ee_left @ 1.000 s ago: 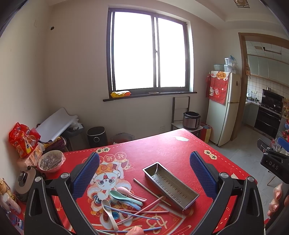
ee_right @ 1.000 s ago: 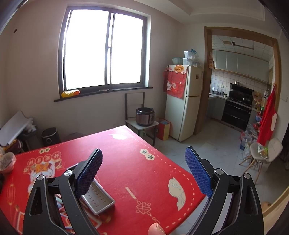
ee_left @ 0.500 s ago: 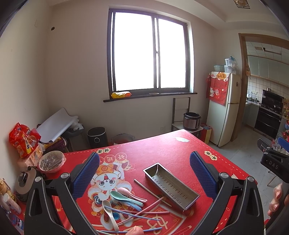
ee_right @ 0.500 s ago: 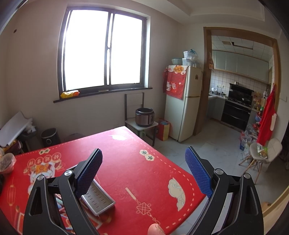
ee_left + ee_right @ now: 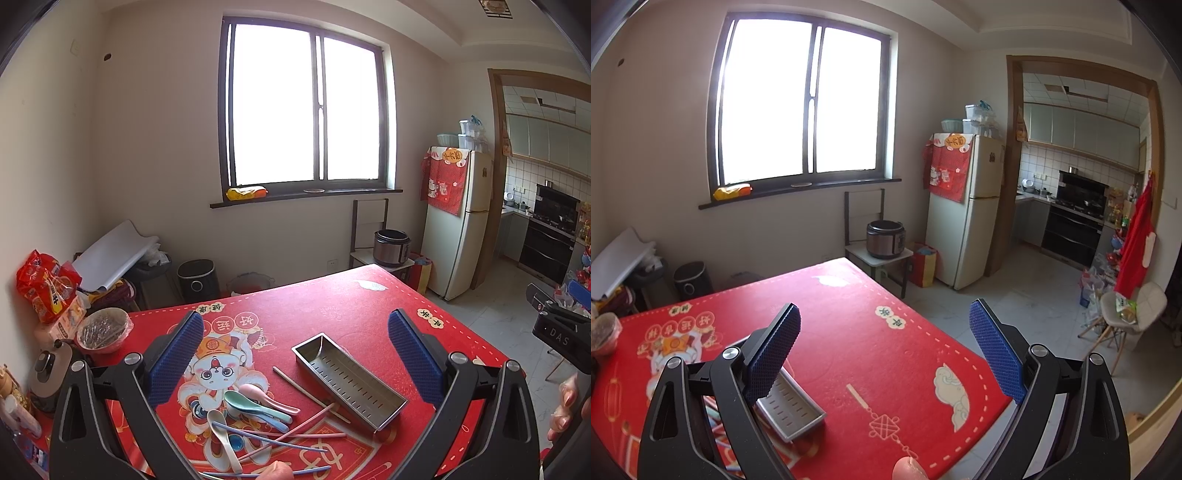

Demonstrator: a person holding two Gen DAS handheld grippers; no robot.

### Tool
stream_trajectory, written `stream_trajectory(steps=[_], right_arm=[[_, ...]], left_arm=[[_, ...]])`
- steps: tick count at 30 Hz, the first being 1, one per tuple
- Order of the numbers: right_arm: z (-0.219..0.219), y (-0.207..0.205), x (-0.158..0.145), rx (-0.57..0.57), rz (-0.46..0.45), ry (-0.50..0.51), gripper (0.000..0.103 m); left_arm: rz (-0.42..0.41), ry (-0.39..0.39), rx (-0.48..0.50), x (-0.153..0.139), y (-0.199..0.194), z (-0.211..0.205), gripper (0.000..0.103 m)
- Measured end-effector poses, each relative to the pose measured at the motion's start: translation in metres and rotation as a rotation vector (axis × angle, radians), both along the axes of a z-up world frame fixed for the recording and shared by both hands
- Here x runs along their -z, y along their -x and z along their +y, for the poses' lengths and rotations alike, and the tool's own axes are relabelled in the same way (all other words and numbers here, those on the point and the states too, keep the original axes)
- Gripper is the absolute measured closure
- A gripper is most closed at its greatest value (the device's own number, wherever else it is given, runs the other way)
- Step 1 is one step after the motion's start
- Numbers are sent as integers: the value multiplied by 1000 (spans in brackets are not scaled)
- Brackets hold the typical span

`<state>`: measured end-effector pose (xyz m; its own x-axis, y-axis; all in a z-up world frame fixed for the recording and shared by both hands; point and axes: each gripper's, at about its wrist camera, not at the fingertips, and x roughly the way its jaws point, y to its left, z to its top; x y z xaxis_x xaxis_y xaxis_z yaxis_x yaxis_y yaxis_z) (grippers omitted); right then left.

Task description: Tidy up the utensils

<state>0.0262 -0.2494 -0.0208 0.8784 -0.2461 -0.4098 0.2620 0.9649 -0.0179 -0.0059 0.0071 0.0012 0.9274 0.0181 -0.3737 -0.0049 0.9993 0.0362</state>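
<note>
A long steel slotted tray lies empty on the red table mat, slanting toward the near right. Left of it lie pastel spoons: green, pink, white. Several pink and blue chopsticks lie crossed below them. My left gripper hangs open and empty above this pile. My right gripper is open and empty above the table's right part, with the tray behind its left finger.
A bowl, snack bags and a kettle crowd the table's left edge. The other gripper's body shows at far right. The table's right edge drops to tiled floor; a chair with a rice cooker stands beyond.
Both views have shifted only slightly. Nothing on the table has moved and both grippers stay open.
</note>
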Motion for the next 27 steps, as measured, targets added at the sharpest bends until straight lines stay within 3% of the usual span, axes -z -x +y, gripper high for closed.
stream_trajectory(steps=[23, 27], right_arm=[[-4, 1, 1, -8, 5, -4, 13], [-3, -1, 6, -31, 16, -13, 13]], left_arm=[[2, 10, 1, -1, 0, -4, 5], [8, 4, -38, 5, 2, 2, 5]])
